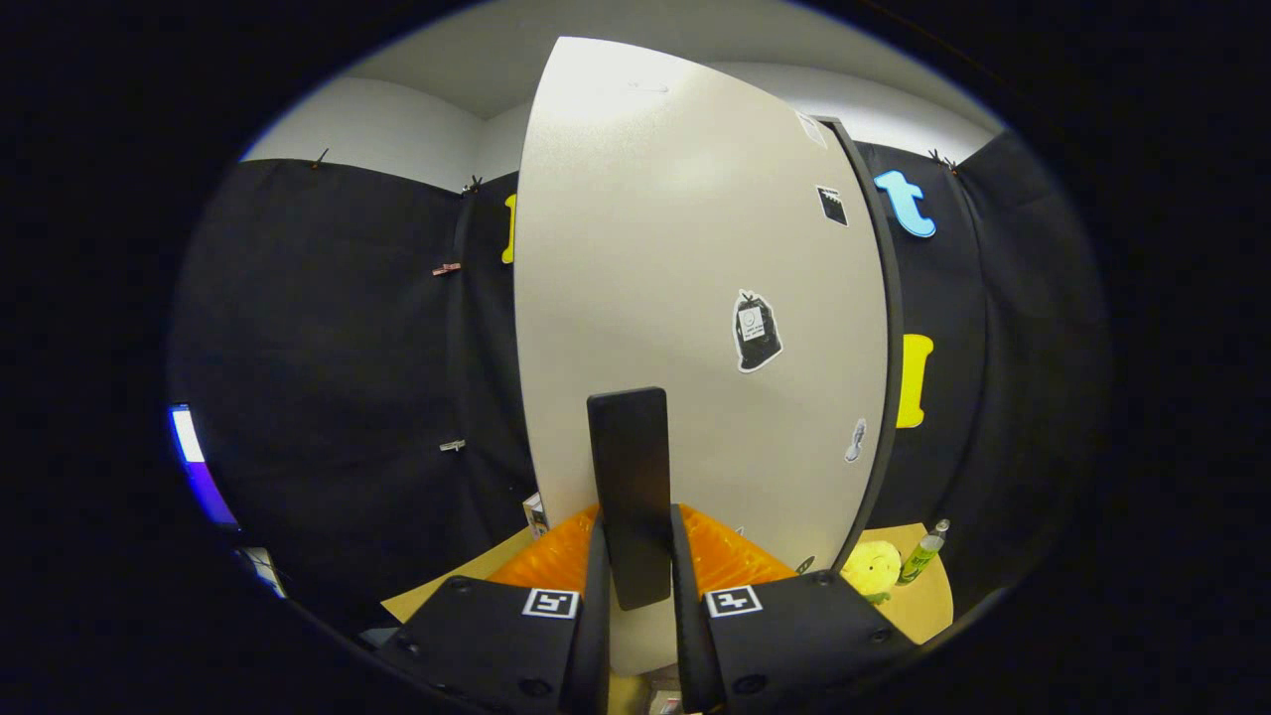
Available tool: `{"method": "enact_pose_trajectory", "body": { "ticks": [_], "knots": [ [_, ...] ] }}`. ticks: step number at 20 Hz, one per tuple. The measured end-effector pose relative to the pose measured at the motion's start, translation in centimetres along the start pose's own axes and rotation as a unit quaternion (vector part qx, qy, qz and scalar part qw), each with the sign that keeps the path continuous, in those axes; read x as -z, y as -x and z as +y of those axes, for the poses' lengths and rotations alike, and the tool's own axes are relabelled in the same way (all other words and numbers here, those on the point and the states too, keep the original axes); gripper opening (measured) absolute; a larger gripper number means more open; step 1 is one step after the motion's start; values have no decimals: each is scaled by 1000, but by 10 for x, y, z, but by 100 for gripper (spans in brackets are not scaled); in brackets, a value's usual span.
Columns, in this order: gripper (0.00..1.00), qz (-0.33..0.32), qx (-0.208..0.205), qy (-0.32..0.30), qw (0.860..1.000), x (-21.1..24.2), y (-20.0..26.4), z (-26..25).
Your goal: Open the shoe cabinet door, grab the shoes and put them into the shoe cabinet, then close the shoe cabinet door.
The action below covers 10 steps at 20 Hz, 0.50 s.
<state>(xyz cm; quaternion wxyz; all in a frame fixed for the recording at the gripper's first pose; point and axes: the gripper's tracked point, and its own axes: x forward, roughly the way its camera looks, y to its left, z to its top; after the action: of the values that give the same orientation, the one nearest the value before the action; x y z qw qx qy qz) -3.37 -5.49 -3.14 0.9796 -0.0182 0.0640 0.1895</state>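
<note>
The shoe cabinet's pale door [695, 258] stands close in front of me, with a few stickers on it and a dark edge [889, 328] down its right side. Its flat black handle [628, 477] stands upright and reaches down between my fingers. My gripper [640, 586] is shut on the lower part of this handle, one finger [596, 606] against its left side and the other against its right. I cannot tell how far the door is swung from the cabinet.
Right of the door, on a tan surface [918, 611], lie a yellow plush toy [872, 568] and a small green bottle [923, 556]. A small box [536, 513] sits by the door's lower left corner. A lit screen [191, 447] glows far left.
</note>
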Motion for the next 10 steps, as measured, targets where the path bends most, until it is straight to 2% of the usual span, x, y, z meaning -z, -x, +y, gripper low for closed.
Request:
{"method": "enact_pose_trajectory", "body": {
  "ticks": [3, 10],
  "knots": [
    [31, 0, 3, -1, 1000, -2, 20, -17],
    [31, 0, 45, -24, 999, -2, 64, -49]
  ]
}}
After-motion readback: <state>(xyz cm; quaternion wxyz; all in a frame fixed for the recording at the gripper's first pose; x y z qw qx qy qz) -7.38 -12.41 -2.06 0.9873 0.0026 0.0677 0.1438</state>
